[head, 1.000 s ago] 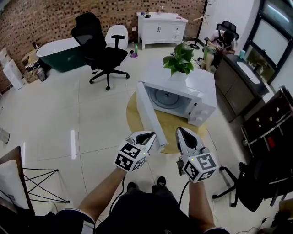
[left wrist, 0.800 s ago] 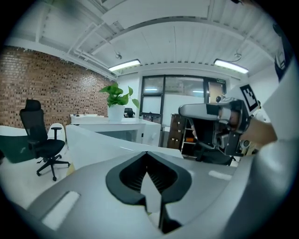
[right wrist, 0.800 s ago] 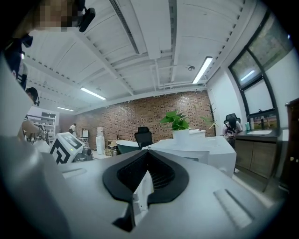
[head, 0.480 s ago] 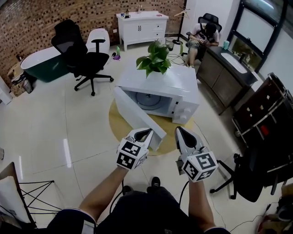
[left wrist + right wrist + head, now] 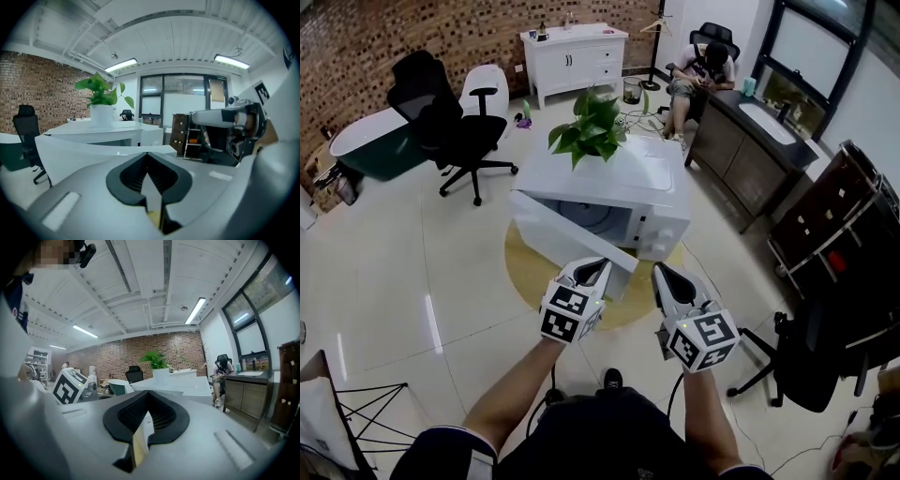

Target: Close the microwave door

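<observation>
A white microwave stands on a round yellow mat, with a potted plant on top. Its door hangs wide open, swung out toward me on the left. My left gripper is shut and empty, its tip just before the door's free edge; I cannot tell if it touches. My right gripper is shut and empty, a little right of the door, short of the microwave's front. In the left gripper view the door spans ahead of the left gripper. The right gripper points at the microwave.
A black office chair and a dark green bathtub stand at the back left, a white cabinet behind. A person sits by a dark sink counter at the back right. A dark shelf unit and another chair flank my right.
The microwave has come nearer and shifted left in the head view as I moved up to it. Both grippers stay shut, now close to the open door.
</observation>
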A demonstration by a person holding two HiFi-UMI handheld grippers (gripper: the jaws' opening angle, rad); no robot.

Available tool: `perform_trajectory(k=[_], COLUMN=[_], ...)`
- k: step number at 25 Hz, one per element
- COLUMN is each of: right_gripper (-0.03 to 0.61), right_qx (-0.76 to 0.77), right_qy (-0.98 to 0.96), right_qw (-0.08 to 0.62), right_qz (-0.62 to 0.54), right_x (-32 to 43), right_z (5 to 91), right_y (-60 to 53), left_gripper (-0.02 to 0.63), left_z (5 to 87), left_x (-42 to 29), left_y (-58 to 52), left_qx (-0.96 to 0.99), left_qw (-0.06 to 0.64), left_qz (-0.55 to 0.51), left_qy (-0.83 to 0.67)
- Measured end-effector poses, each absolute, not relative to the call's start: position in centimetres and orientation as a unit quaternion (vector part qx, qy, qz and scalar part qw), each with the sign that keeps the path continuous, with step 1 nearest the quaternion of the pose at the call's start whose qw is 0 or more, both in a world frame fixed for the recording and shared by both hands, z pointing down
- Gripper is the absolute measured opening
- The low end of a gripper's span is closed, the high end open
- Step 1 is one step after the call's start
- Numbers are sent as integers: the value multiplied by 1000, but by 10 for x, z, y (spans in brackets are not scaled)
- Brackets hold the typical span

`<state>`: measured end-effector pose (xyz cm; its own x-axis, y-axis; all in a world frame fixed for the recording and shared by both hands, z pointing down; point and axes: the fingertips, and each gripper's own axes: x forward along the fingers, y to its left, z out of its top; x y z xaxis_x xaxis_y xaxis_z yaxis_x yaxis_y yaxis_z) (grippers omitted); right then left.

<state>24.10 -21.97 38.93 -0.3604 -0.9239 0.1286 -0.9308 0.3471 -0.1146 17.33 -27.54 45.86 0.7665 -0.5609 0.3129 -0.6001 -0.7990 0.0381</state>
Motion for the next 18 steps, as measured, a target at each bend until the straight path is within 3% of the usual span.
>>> perform_trajectory(k=[18], right_gripper=[2], right_qx=[554], right_qy=[-824], right_qw=[48], right_qz=[113], right_x=[248], right_z=[430], right_y=[-267], left_gripper=[12], left_z=[458], left_x=[191], left_y=[-310], left_qx=[937], left_qw=[68], left_qz=[147], left_qy=[-308])
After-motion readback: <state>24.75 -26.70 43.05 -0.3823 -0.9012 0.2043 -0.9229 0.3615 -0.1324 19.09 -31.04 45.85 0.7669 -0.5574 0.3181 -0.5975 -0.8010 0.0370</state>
